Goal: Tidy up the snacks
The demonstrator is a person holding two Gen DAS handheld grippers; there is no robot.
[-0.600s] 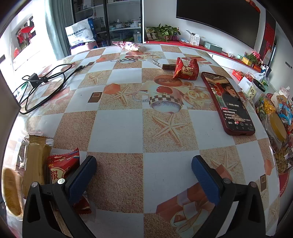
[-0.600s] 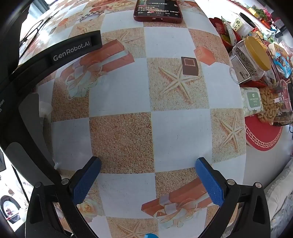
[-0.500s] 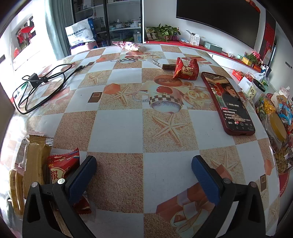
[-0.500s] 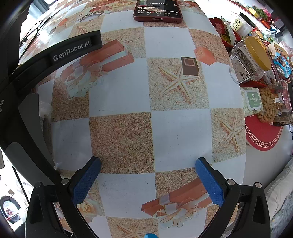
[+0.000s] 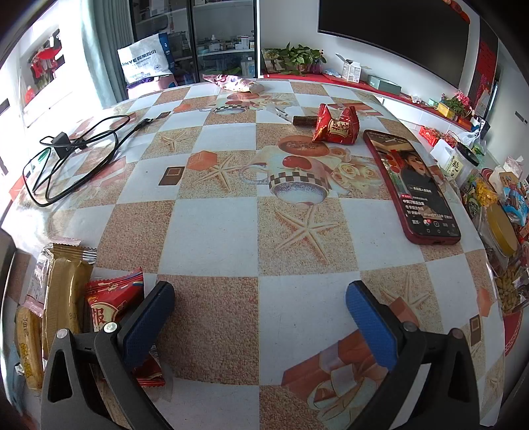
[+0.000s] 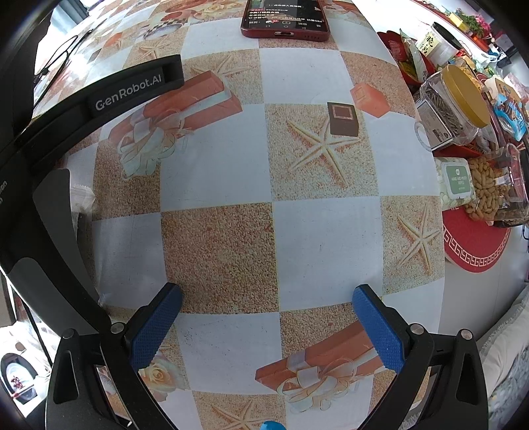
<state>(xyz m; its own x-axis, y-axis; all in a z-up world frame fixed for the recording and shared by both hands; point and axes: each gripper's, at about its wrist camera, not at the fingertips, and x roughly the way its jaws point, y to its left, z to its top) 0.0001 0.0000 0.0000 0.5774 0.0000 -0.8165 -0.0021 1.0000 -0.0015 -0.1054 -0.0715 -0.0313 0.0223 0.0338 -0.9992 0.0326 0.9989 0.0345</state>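
- Covering the round table is a glossy plastic tablecloth (image 5: 215, 238) with sandy-orange and white checks, printed starfish, teacups, roses and gift boxes; the sheen catches window glare on its left side.
- Landmark: dark red smartphone (image 5: 413, 185), flat slab with lit screen, lying on the right half of the cloth; its bottom edge also shows at the top of the right wrist view (image 6: 284, 20).
- Just beyond the phone's far end: crinkly red foil snack packet (image 5: 335, 125), puffed, with a small dark brown bar (image 5: 302, 120) touching its left side.
- Far beyond the phone, at the table's far edge: pale floral snack pouch (image 5: 234, 82).
- Well left of the phone: black looped charger cable (image 5: 72, 155).
- Left and nearer than the phone, at the table's near-left edge: gold-brown wrapped biscuit bars (image 5: 62, 291) and a red printed sachet (image 5: 109, 304), side by side, touching.
- Right of the phone: cluttered snack pile with a clear plastic jar with yellow lid (image 6: 456, 99), a tub of peanuts (image 6: 486, 185) and a green-labelled wipes pack (image 6: 458, 178) on a red round mat (image 6: 476, 244).
- Room behind: glass-door cabinet, big dark wall screen, potted green plant on a red ledge.
- left gripper (image 5: 259, 297): blue textured pads spread wide, gripping nothing, over bare cloth.
- right gripper (image 6: 266, 299): blue pads spread wide, nothing between them, over bare cloth.
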